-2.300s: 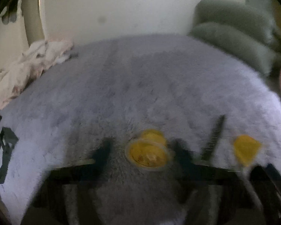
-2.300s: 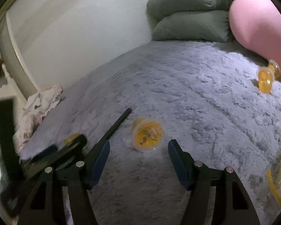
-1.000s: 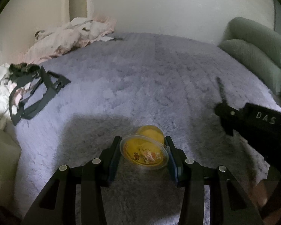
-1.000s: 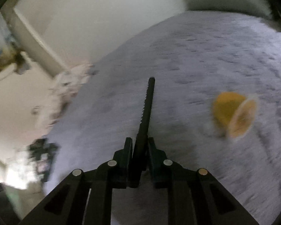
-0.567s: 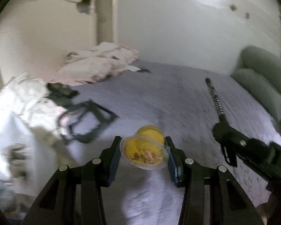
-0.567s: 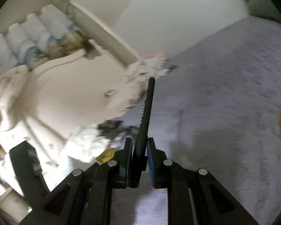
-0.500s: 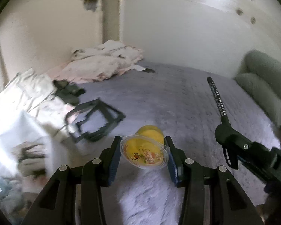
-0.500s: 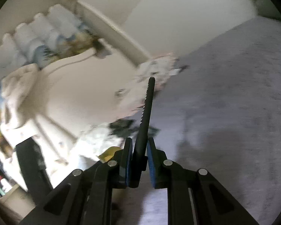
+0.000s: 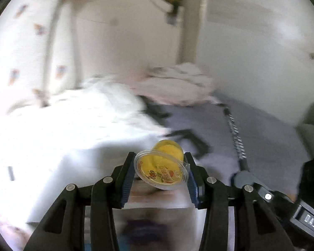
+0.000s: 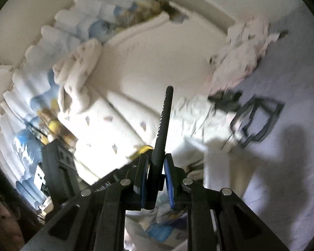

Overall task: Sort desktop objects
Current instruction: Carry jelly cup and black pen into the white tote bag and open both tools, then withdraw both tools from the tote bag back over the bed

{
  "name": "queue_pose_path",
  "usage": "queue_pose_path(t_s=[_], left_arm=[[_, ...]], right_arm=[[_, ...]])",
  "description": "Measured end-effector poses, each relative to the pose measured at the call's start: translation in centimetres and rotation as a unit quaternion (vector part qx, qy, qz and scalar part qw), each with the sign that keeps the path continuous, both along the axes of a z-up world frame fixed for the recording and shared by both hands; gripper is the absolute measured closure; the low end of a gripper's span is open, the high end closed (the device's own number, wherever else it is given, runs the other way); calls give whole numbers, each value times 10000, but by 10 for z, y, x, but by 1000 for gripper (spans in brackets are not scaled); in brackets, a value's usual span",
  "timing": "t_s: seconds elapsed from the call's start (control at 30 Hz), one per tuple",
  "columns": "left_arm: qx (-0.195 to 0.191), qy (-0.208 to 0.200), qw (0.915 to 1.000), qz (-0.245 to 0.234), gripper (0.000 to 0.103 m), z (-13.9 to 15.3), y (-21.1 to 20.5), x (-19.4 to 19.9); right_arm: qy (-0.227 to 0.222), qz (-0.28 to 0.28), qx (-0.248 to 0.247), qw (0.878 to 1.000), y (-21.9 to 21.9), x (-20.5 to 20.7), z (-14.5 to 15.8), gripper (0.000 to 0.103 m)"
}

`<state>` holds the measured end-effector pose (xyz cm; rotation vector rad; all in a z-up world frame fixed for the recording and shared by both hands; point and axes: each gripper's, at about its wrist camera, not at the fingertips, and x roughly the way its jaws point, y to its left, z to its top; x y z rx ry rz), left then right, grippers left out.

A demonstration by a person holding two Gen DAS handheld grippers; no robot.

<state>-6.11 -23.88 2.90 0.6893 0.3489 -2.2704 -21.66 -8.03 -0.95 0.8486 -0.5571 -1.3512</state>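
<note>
Our left gripper (image 9: 160, 172) is black with blue ribbed pads and silver screws; our right gripper (image 10: 156, 177) matches it.

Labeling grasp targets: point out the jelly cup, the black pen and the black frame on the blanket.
jelly cup (image 9: 161, 172): left wrist view, printed lid.
black pen (image 10: 164, 123): right wrist view, mid-shaft.
black frame (image 10: 259, 119): right wrist view, its upper bar.

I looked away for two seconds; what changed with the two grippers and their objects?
The left gripper closed on the yellow jelly cup, the right gripper on the black pen; both lifted off the grey blanket and swung toward the white bedding. Both grips unchanged for the last second.
</note>
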Motion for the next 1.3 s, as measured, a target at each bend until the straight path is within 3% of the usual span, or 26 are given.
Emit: queue_pose_path(t_s=[0.07, 0.13, 0.23, 0.33, 0.53, 0.67, 0.7, 0.77, 0.83, 1.0, 1.3], left_arm=[[51, -392, 9983, 428, 58, -12, -19, 4], [402, -732, 9950, 548, 58, -32, -39, 0], [1032, -1380, 9829, 656, 58, -72, -72, -15], [1200, -1762, 9737, 802, 58, -95, -88, -25], [1250, -1800, 9738, 608, 56, -101, -91, -29], [1082, -1870, 9729, 822, 24, -99, -93, -25], [1118, -1801, 9738, 817, 22, -96, -92, -22], [1186, -1639, 9761, 789, 22, -91, -92, -16], [1100, -1556, 9784, 807, 20, -83, -87, -13], [888, -1297, 9854, 659, 20, -66, -70, -14], [586, -957, 9932, -304, 20, -50, -16, -58]], right_arm=[[44, 314, 75, 9995, -16, 16, -3, 87], [129, 507, 254, 9983, -35, 30, -4, 87], [509, 323, 929, 9939, -53, 40, -13, 87], [511, 275, 1449, 9877, -66, 44, -32, 88], [1244, -103, 2094, 9698, -73, 63, -36, 91], [1473, -381, 2120, 9654, -72, 66, -35, 91], [1538, -438, 2136, 9637, -71, 66, -34, 91], [1670, -578, 2175, 9599, -68, 65, -30, 82], [1812, -839, 2111, 9569, -60, 64, -24, 47], [1693, -901, 1790, 9650, -46, 57, -13, 45], [2046, -1733, 1990, 9426, 4, 36, 12, 45]])
